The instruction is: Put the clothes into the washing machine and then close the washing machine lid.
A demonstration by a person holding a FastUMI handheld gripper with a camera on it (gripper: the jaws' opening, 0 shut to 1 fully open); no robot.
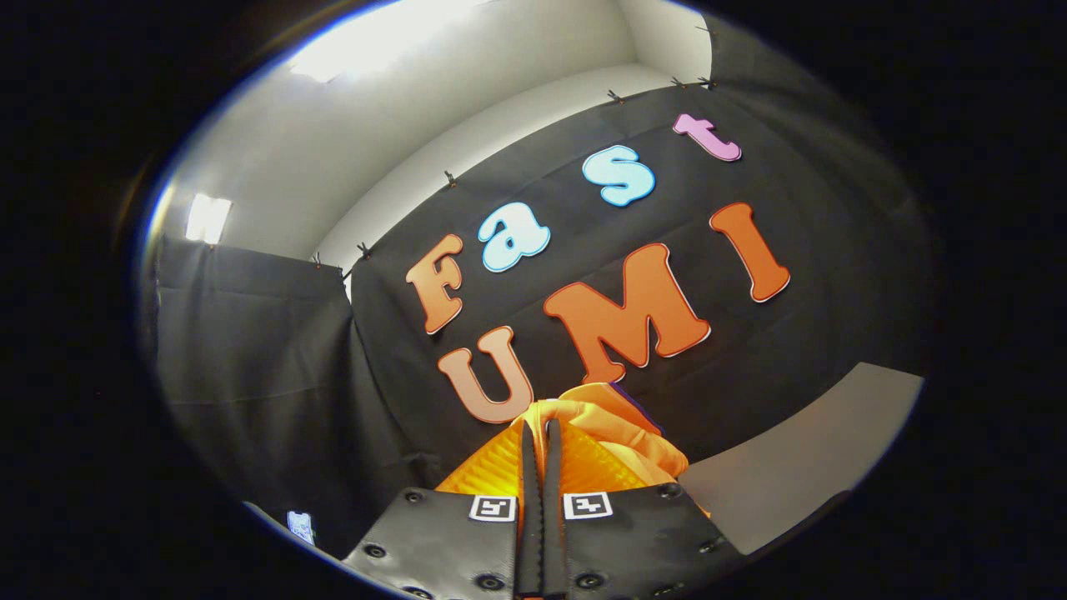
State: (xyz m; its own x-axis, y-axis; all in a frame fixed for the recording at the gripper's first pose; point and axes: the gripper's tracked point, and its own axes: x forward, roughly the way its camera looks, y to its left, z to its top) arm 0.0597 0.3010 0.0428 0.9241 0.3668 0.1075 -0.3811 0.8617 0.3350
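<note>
In the gripper view the gripper (540, 433) sits at the bottom centre of the frame with its two fingers drawn almost together, only a thin dark slit left between them, and a fold of orange cloth (621, 425) is pinched in that slit, so both fingers press on the garment. The cloth bunches up just past the fingertips and spills to the right of them, with a little of it also showing low on the left side of the fingers; a thin dark edge runs along its upper right fold. I count one garment, one gripper and two fingers. The garment hangs in the air, raised against the black cloth wall (275, 350) that takes up the middle of the frame, with a white wall (350, 142) and a bright light patch in the upper left. A grey flat surface (800, 467) lies in the lower right, below and to the right of the fingers, well apart from the cloth; I cannot tell whether it is a table top or part of the washing machine, and no drum or lid can be made out. The cloth's bulk trails forward and rightward from the grip, so its long axis seems to run away from the fingers along their own line. By my judgement the garment is lifted and in carry, with dropping it in and closing the lid not yet done.
</note>
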